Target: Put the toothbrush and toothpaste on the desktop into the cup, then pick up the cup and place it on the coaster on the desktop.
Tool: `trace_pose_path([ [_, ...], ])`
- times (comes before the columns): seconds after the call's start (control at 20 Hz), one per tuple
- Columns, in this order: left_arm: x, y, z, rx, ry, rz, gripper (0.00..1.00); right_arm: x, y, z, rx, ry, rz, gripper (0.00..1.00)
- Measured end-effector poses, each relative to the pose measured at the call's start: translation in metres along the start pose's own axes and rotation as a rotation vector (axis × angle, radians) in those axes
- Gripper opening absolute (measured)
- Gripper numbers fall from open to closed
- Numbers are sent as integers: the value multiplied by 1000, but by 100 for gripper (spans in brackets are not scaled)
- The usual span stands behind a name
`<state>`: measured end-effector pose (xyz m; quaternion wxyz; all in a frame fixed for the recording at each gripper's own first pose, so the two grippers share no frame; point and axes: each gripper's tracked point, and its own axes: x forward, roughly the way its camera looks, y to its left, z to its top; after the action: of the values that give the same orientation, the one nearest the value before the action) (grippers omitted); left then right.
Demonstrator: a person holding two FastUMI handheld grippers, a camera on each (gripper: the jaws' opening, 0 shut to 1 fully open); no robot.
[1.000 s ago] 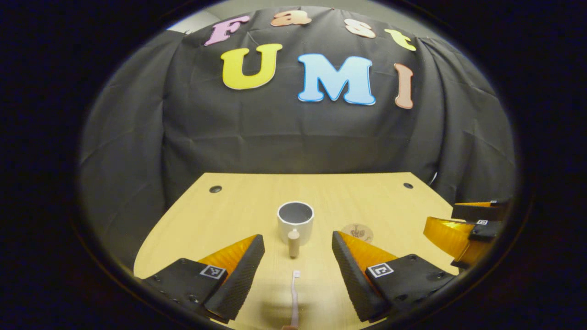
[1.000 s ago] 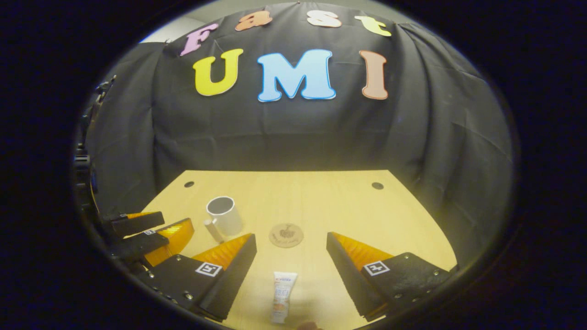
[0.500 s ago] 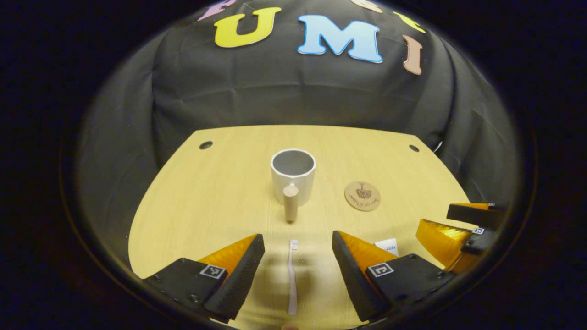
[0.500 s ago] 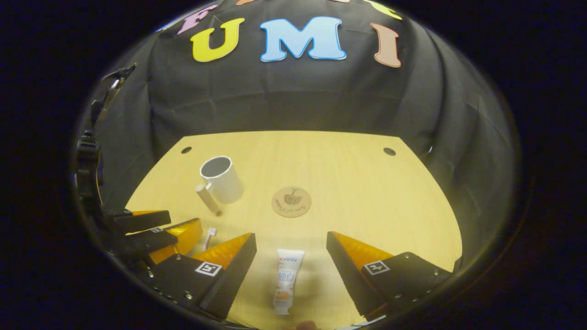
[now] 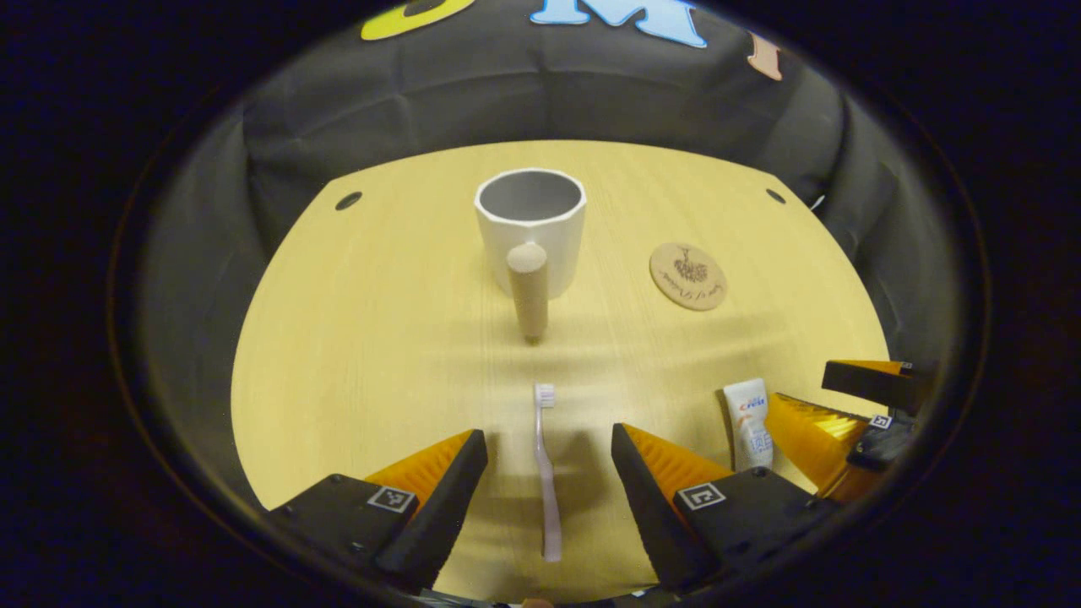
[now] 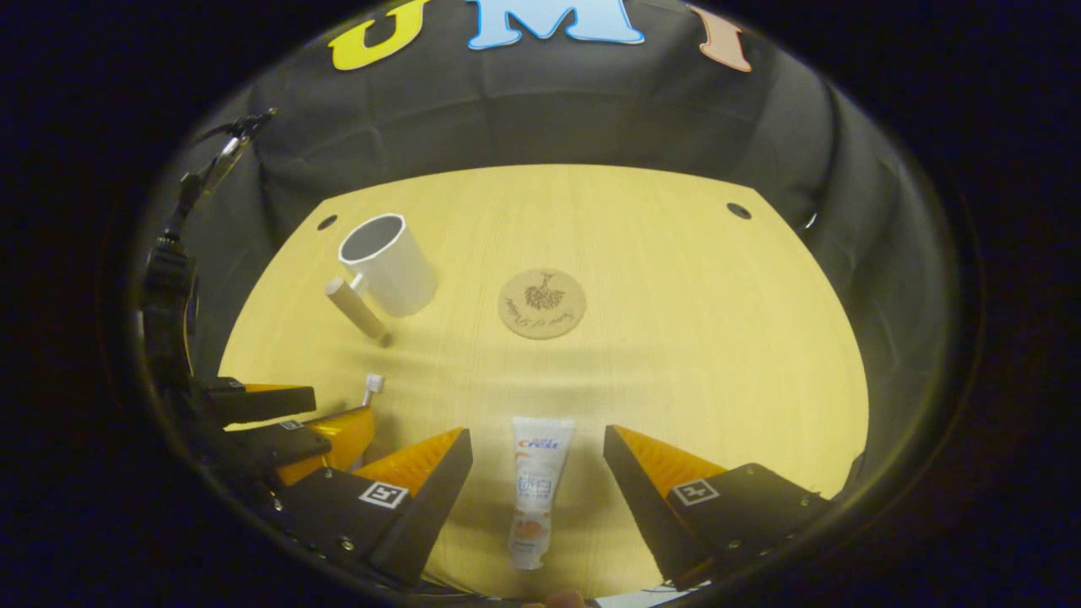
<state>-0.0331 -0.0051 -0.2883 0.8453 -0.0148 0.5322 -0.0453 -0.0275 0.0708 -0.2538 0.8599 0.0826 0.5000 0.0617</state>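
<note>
A pale pink toothbrush (image 5: 546,473) lies flat on the wooden desktop (image 5: 372,338), bristles pointing away, between the fingers of my open left gripper (image 5: 549,456). A white toothpaste tube (image 6: 536,481) lies lengthwise between the fingers of my open right gripper (image 6: 537,452); the same tube (image 5: 750,422) lies at the right in the left gripper view. A white cup (image 5: 530,228) with a wooden peg handle stands upright farther back, seen again as the cup (image 6: 388,263) at the left. The round cork coaster (image 6: 542,303) lies to its right, also the coaster (image 5: 687,275).
Black cloth walls close in the desk on all sides. Two small cable holes (image 6: 739,210) sit near the far corners. The left gripper (image 6: 287,422) and its holder's arm stand at the left edge of the right gripper view, the toothbrush head (image 6: 372,384) beside them.
Both grippers have tilted down and moved toward the desktop. The toothbrush and toothpaste now lie fully between their open fingers, and the cup and coaster look closer.
</note>
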Motion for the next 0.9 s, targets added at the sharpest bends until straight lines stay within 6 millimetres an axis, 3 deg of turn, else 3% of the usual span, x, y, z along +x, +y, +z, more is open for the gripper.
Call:
trace_pose_path([
  [0.2,10,-2,-26,-23,112,-24,100,13,0,-24,19,105,0,97],
  [0.25,13,-1,-31,-21,135,-23,96,15,1,-32,23,138,0,98],
  [0.4,16,2,-47,-10,216,-12,97,21,3,-48,29,216,9,98],
  [0.45,16,2,-50,-17,234,-13,92,23,3,-52,30,232,9,98],
  [0.5,17,0,-52,-26,247,-19,98,24,3,-55,31,247,7,98],
  [0.65,19,-1,-59,-26,280,-15,98,29,1,-63,29,289,5,98],
  [0.7,20,1,-59,-15,283,-5,93,30,1,-64,32,301,8,98],
  [0.75,21,1,-59,-3,287,2,97,31,1,-66,35,307,9,98],
  [0.8,20,1,-59,4,292,6,90,32,1,-67,36,317,11,98],
  [0.85,21,1,-58,7,294,7,96,32,1,-69,35,324,12,98],
  [0.9,21,0,-58,14,299,7,94,32,2,-70,33,331,16,98],
])
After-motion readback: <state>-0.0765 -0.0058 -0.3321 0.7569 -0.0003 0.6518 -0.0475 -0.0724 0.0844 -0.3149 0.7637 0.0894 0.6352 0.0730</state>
